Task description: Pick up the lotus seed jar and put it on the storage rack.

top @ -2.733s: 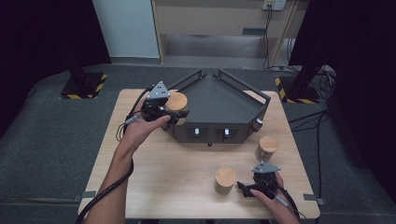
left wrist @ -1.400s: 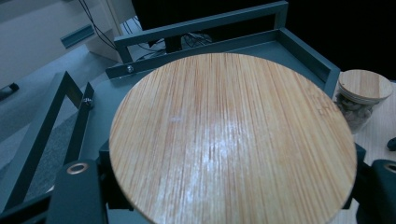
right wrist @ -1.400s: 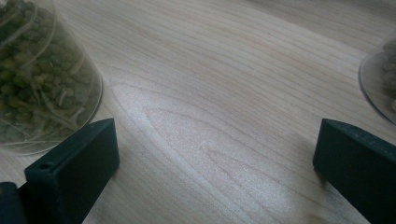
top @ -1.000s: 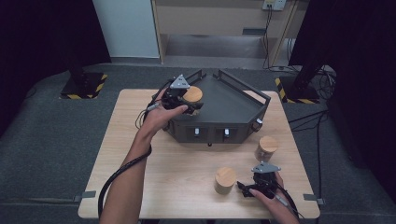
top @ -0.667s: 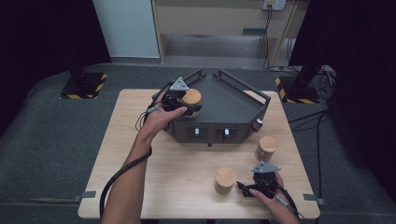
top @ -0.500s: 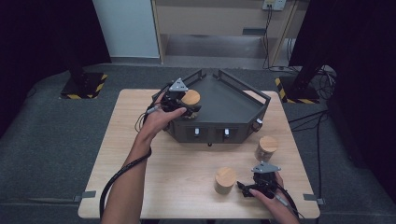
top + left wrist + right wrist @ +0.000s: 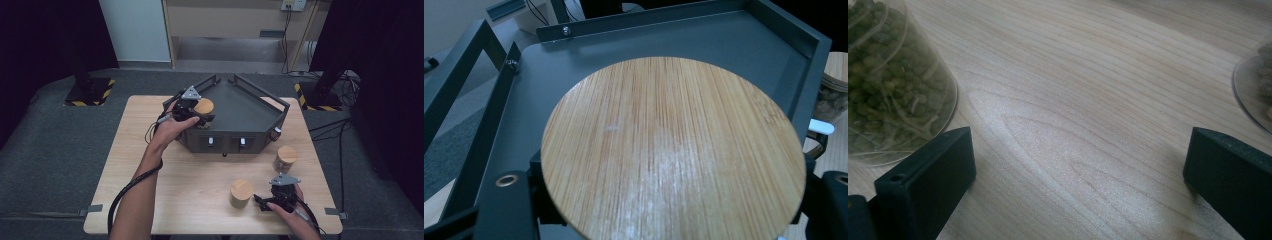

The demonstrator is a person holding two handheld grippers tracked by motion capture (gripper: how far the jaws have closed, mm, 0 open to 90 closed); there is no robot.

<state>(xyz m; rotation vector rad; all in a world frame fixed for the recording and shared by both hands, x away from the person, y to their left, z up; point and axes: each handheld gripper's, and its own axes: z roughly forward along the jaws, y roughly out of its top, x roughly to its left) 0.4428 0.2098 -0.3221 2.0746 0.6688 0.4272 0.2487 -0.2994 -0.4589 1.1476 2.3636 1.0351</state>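
Left tongs [image 7: 199, 114] squeezing jar with round wooden lid [image 7: 671, 150], holding it over near-left corner of dark tray [image 7: 252, 107]. Right tongs [image 7: 264, 201] lying low on counter [image 7: 195, 200], jaws spread wide, nothing between them. Jar with wooden lid [image 7: 240, 193] standing just beside right tongs. Another jar [image 7: 285, 159] standing near, beyond right tongs, beside tray.

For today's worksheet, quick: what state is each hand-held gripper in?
Left hand-held gripper: shut on the bamboo-lidded jar.
Right hand-held gripper: open, holding nothing.
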